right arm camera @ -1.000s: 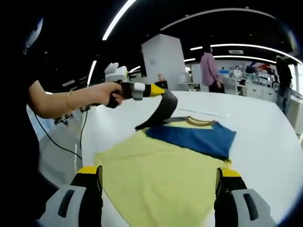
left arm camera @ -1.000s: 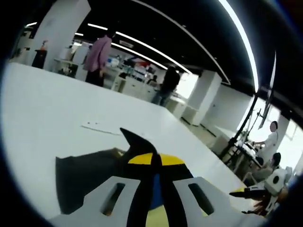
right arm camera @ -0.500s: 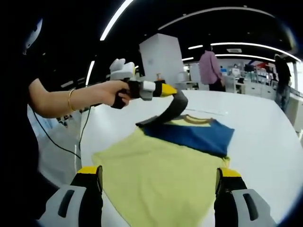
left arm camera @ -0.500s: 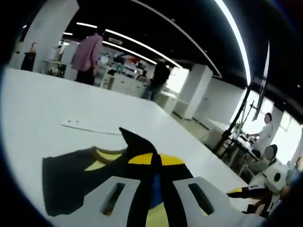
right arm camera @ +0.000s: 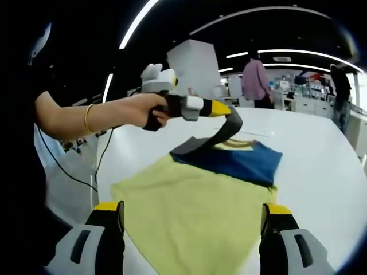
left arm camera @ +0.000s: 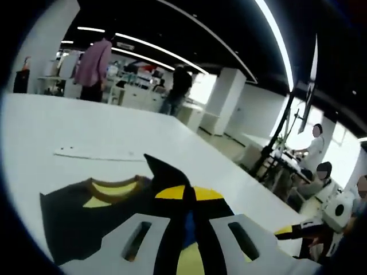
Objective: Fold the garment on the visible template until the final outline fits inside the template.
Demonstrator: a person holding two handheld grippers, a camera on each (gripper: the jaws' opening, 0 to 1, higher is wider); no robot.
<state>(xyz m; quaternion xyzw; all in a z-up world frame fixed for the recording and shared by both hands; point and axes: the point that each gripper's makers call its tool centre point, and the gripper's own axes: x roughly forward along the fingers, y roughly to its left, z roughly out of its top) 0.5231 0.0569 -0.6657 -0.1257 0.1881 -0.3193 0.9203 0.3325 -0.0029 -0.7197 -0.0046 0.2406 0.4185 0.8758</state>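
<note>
A yellow T-shirt (right arm camera: 189, 212) with a blue part (right arm camera: 238, 160) lies flat on the white table (right arm camera: 321, 172). My left gripper (right arm camera: 225, 109), held in a person's hand, is shut on the shirt's dark grey sleeve (right arm camera: 215, 136) and holds it up above the blue part. In the left gripper view, the left gripper (left arm camera: 184, 193) pinches dark fabric, and beyond it lie the grey cloth (left arm camera: 86, 220) and the yellow collar (left arm camera: 112, 186). My right gripper (right arm camera: 193, 209) stands open over the near yellow hem, holding nothing. The right gripper (left arm camera: 295, 232) also appears at the lower right of the left gripper view.
A flat white strip (left arm camera: 97, 154) lies on the table beyond the collar. Two people (right arm camera: 255, 77) stand at benches past the table's far edge, and others sit at the right (left arm camera: 318, 177). A cable (right arm camera: 69, 172) hangs off the table's left side.
My left gripper has carried the grey sleeve higher and further across the shirt, toward the blue part. More of the collar has come into the left gripper view. The right gripper has stayed put.
</note>
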